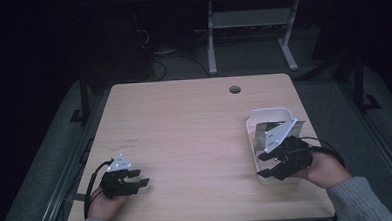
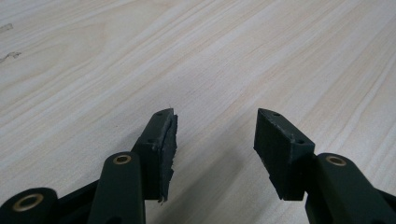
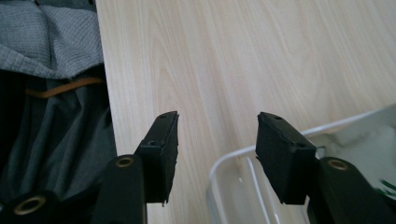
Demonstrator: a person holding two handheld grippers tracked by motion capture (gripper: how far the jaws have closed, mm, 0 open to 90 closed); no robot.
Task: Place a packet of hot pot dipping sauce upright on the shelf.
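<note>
The white rectangular plastic tub (image 1: 269,118) sits at the right side of the pale wood-grain counter (image 1: 195,135), its long axis running from the person's edge toward the far edge. The right hand-held gripper (image 1: 267,166) hangs over the tub's near end, jaws apart and empty, pointing left across the counter. In the right gripper view the tub's rounded near corner (image 3: 224,163) lies directly under the gap between the jaws, with one jaw over the inside of the tub and the other over bare wood. So the rim runs between them, and closing on it looks like the coming move. Something pale with a dark patch lies inside the tub, too blurred to name. The left hand-held gripper (image 1: 137,178), also apart and empty, rests near the front left corner, well apart from the tub.
</note>
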